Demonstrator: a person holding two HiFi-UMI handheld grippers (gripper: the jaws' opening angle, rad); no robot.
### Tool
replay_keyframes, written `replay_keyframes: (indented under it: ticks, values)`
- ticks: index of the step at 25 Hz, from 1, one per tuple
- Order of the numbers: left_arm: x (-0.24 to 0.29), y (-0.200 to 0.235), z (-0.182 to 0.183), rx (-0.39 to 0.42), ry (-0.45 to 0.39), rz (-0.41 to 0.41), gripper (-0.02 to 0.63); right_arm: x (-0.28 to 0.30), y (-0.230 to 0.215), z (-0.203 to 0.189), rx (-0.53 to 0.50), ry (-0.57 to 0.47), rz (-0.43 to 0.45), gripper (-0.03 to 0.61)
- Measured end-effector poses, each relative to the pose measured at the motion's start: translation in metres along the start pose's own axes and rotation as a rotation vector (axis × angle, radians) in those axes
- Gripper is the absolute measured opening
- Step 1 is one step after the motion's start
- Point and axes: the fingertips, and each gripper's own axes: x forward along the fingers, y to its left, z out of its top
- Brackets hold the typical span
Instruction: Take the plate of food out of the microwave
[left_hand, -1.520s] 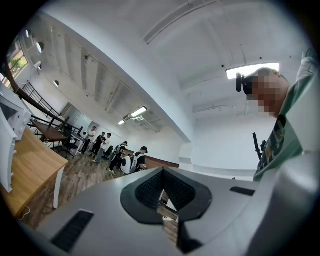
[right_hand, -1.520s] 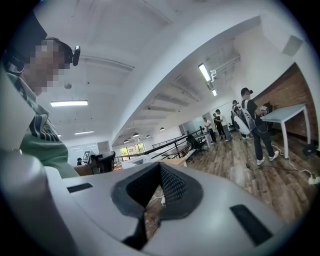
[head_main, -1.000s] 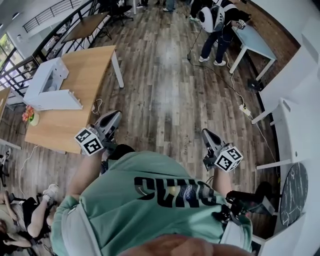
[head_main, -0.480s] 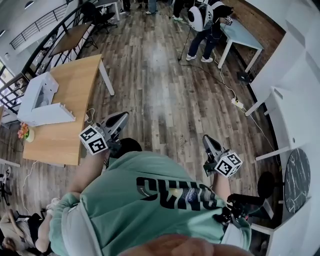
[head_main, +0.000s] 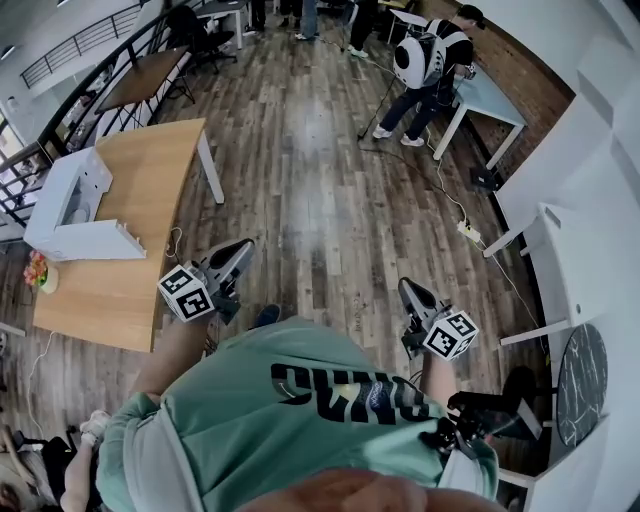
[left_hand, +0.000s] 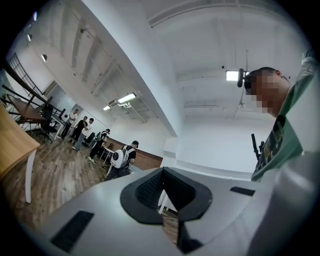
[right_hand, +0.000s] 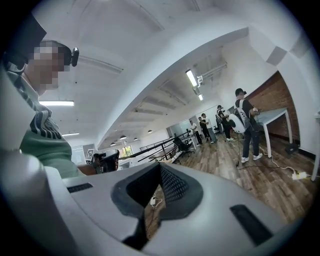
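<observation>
Both tools hang out in front of the person's green shirt (head_main: 300, 400), over the floor (head_main: 320, 170) of long, streaky brown planks. The left gripper (head_main: 243, 248), smooth grey plastic with a checkered marker cube at its back, is clenched, its ribbed black pads meeting in a narrow V with nothing between them. The right gripper (head_main: 408, 288) matches it, jaws pressed together and empty, with only floor showing through the slit.

The microwave (head_main: 65, 205), a boxy white shell, sits on the pale wooden table (head_main: 140, 190) well off to the left, far from both tools. A flat white panel juts from its front like an open door. The cavity looks greyish, but from here the plate is too small to pick out.

Beside the table's near corner there's a small pot of flowers (head_main: 40, 272). Far right, a round dark marbled top (head_main: 582, 375). Up the room, a person with a white backpack (head_main: 420, 60) stands by a light blue table (head_main: 490, 95).
</observation>
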Motion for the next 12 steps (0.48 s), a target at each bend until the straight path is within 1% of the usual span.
replay_keyframes:
  ticks: [6, 10, 12]
  values:
    - [0.011, 0.074, 0.022, -0.022, -0.028, -0.032, 0.003, 0.077, -0.016, 0.013, -0.034, 0.019, -0.017, 0.006]
    - [0.017, 0.127, 0.049, -0.010, -0.029, -0.048, 0.003, 0.142, -0.016, 0.034, -0.076, 0.023, -0.006, 0.006]
    - [0.020, 0.154, 0.060, -0.004, -0.029, -0.054, 0.003, 0.172, -0.020, 0.048, -0.069, 0.009, -0.017, 0.006]
